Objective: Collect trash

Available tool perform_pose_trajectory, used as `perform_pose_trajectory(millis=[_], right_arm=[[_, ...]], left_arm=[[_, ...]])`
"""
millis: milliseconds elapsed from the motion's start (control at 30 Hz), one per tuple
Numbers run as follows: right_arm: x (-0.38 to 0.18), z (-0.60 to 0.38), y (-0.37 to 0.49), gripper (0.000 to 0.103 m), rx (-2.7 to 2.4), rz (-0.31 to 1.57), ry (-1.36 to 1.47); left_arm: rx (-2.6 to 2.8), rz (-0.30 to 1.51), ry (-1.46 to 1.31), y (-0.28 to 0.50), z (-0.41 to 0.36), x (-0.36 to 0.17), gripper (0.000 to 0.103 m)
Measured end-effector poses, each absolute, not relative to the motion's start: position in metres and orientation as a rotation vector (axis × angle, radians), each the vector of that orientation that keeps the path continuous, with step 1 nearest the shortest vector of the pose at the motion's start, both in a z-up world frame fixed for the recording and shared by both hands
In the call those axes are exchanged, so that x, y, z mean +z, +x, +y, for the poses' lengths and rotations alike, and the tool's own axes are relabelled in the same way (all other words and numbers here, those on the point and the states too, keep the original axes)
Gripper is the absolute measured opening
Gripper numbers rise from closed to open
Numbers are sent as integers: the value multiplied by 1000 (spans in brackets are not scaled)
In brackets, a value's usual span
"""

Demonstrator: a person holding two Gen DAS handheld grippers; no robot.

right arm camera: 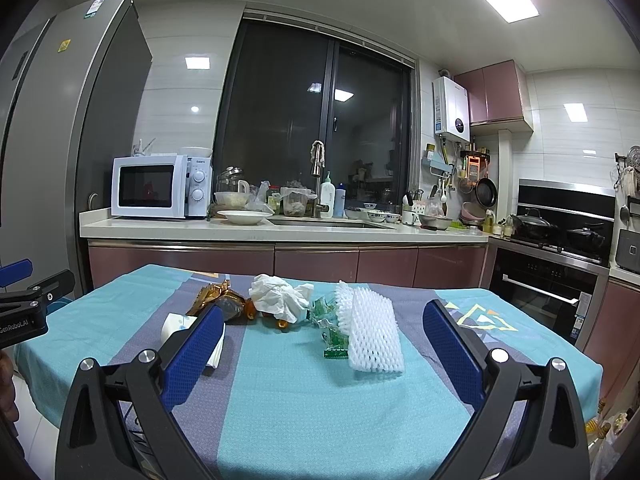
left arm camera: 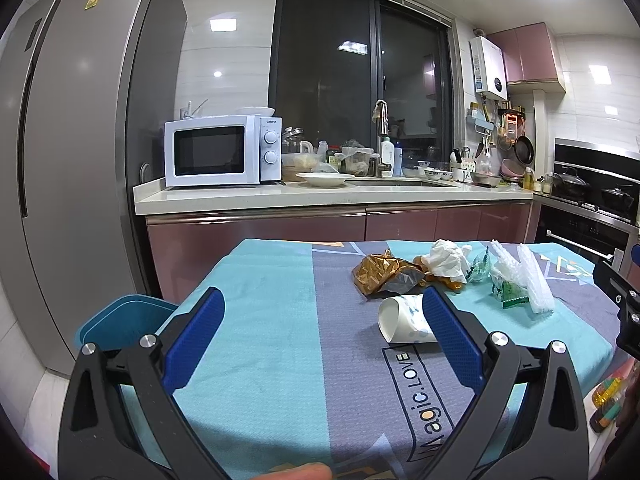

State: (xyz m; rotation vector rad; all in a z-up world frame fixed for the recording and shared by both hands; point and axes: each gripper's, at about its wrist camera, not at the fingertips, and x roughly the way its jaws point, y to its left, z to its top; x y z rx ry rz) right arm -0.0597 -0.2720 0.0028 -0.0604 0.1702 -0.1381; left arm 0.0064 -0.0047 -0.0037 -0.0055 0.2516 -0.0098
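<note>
Trash lies on the teal and grey tablecloth (left arm camera: 280, 320). A tipped paper cup (left arm camera: 404, 320) lies just beyond my left gripper's right fingertip. Behind it are a brown crinkled wrapper (left arm camera: 380, 272), a crumpled white tissue (left arm camera: 448, 260), green candy wrappers (left arm camera: 508, 290) and white foam netting (left arm camera: 532, 280). My left gripper (left arm camera: 324, 300) is open and empty above the cloth. My right gripper (right arm camera: 322, 316) is also open and empty; the foam netting (right arm camera: 372, 332), green wrappers (right arm camera: 332, 336) and tissue (right arm camera: 280, 300) lie ahead between its fingers, and its left finger partly hides the cup (right arm camera: 176, 326).
A blue bin (left arm camera: 120, 320) stands at the table's left side. Beyond the table runs a counter (left arm camera: 280, 196) with a microwave (left arm camera: 220, 152), dishes and a sink. A fridge (left arm camera: 60, 160) stands left, an oven and stove (left arm camera: 592, 208) right. A finger shows at the bottom edge (left arm camera: 300, 472).
</note>
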Motion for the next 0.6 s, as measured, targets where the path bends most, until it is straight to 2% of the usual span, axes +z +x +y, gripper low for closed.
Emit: perform_pose_trajectory(millis=[600], right_arm=[[2,-272,-57,96,-134,187,-67]], left_arm=[[-15,250,-6,10,-7,-3,98]])
